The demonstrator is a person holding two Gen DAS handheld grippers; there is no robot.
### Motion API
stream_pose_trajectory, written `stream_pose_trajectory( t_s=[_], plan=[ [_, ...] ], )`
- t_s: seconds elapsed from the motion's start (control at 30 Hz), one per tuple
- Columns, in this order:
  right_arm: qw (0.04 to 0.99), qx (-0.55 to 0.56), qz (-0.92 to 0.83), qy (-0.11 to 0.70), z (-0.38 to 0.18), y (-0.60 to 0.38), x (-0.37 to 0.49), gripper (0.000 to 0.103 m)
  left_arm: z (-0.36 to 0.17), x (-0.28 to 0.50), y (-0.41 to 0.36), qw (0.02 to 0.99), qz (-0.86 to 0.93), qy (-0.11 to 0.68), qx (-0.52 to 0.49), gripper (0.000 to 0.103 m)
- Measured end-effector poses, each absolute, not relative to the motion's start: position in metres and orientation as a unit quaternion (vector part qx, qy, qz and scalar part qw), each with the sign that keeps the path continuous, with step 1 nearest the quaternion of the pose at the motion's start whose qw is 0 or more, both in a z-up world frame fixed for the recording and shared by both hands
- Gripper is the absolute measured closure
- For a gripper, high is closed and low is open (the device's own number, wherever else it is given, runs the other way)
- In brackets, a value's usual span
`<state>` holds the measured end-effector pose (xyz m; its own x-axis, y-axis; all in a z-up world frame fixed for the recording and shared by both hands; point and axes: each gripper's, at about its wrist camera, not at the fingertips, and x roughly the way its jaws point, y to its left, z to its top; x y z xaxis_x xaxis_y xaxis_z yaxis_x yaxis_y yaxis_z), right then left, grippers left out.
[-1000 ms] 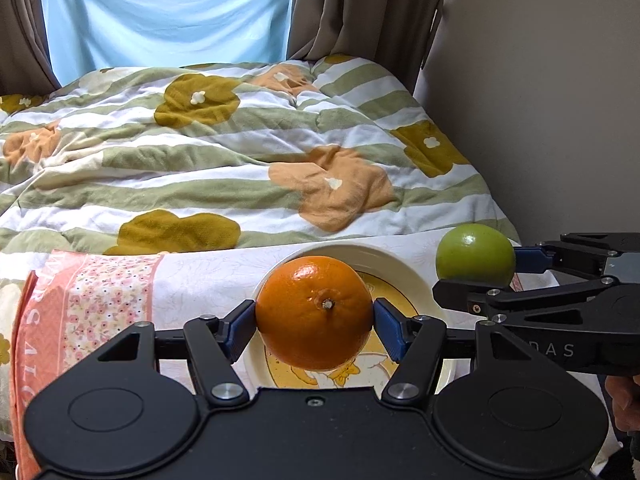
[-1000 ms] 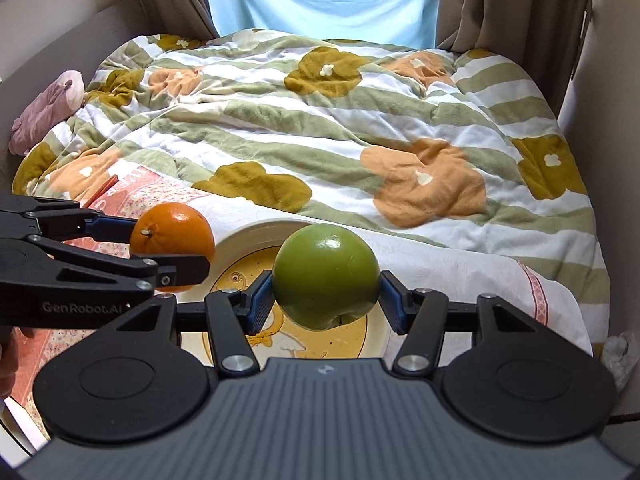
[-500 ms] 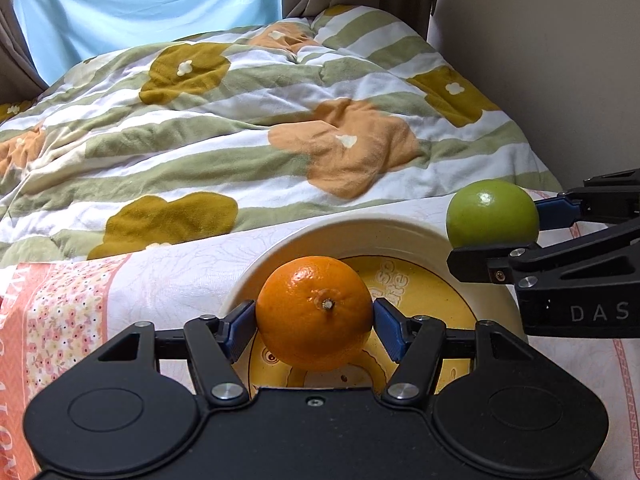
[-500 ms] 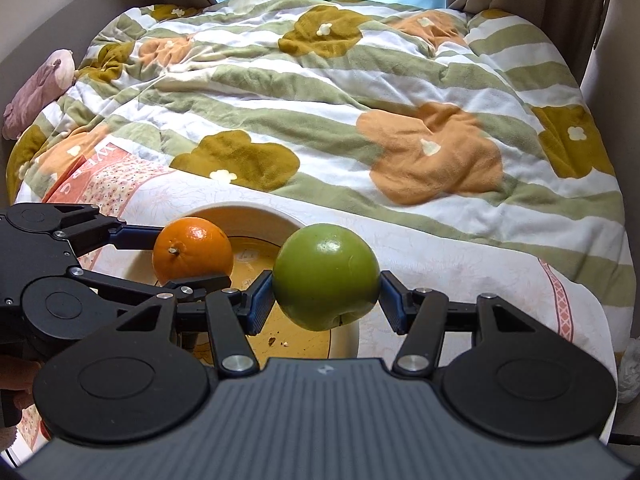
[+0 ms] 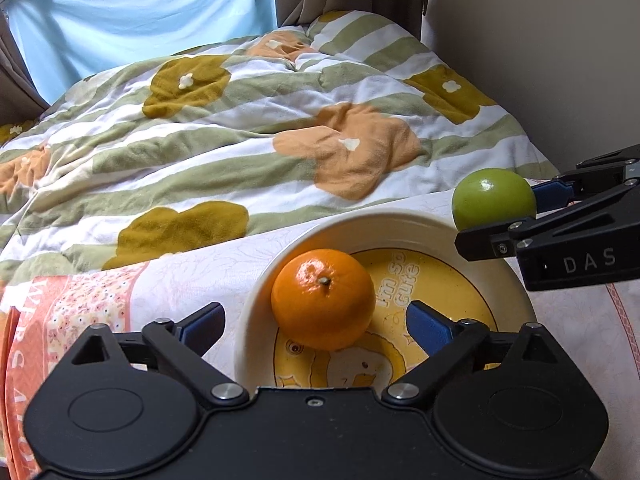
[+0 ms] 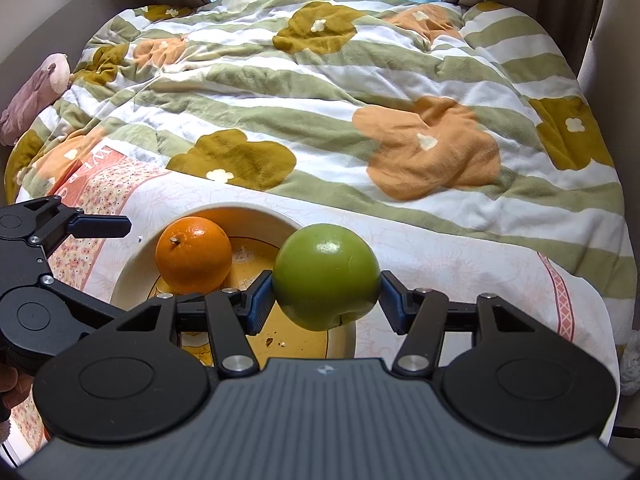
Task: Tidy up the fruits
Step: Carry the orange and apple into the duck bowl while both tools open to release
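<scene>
An orange sits in a cream bowl with a yellow picture inside, on the bed. My left gripper is open, its blue pads apart on either side of the orange and not touching it. My right gripper is shut on a green apple and holds it above the bowl's right rim. The orange also shows in the right wrist view, and the apple in the left wrist view.
The bowl stands on a white and pink floral cloth at the near end of the bed. A striped flowered quilt covers the bed. A wall is on the right, curtains behind. A pink soft toy lies far left.
My left gripper has lowered the orange into the bowl and opened, letting it go. My right gripper has moved over the bowl's rim with the apple.
</scene>
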<state>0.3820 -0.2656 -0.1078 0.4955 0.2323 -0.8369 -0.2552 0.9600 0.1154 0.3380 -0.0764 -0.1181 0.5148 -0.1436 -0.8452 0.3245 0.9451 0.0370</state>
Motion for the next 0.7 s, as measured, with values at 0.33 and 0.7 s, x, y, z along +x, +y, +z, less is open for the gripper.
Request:
stream_pose_trajectory(
  t_s=[0.33,0.7],
  plan=[
    [0.858,-0.026,0.175,0.483,-0.112,-0.244,0.378,0.032,-0.098,0.308,-0.044,0.874,-0.112,0.470,0.060,0.004],
    [0.848,-0.074,0.196,0.487,-0.136,-0.219,0.379,0.032,-0.095,0.293,-0.017,0.872,-0.085,0.480,0.030,0.004]
  ],
)
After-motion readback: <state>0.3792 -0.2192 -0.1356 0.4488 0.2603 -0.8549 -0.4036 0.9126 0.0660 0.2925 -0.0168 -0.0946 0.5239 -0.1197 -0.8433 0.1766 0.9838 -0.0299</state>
